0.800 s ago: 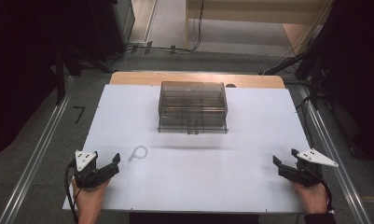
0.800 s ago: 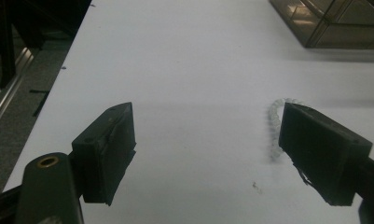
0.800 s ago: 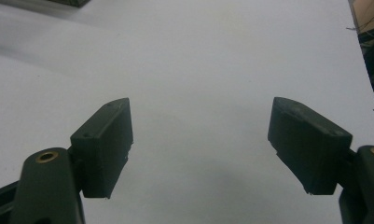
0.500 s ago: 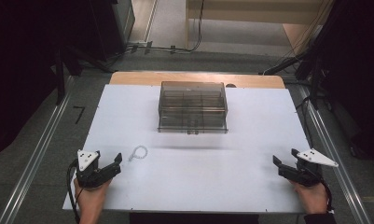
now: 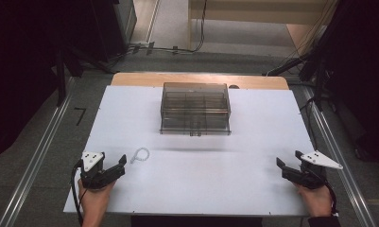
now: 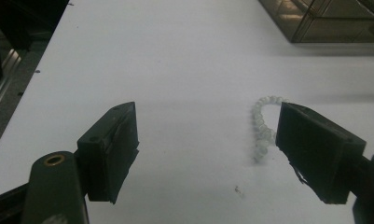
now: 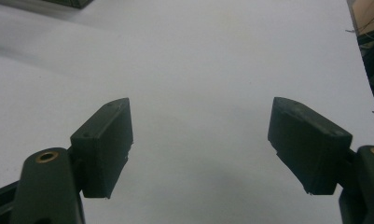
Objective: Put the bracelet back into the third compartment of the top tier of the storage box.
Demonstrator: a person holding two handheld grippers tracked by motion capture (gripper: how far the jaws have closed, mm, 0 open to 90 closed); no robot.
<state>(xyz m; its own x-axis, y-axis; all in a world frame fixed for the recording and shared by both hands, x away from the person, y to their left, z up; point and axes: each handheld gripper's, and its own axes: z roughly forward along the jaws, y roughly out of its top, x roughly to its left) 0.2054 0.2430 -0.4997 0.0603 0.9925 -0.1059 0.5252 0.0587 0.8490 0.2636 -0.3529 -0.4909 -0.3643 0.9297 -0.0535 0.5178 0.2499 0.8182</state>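
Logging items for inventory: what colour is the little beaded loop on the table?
The beaded loop is translucent whitish, pale against the white table; the left gripper view shows it best.

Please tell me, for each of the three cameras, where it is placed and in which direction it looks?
High view: above the person's side, looking forward and down on the white table; both hands, left gripper and right gripper show.
Left gripper view: rides the left gripper, facing the small clear beaded bracelet and the smoky transparent plastic box; open jaws show.
Right gripper view: rides the right gripper, facing bare tabletop; open jaws show.
Shared: high and left views both show bracelet and box.
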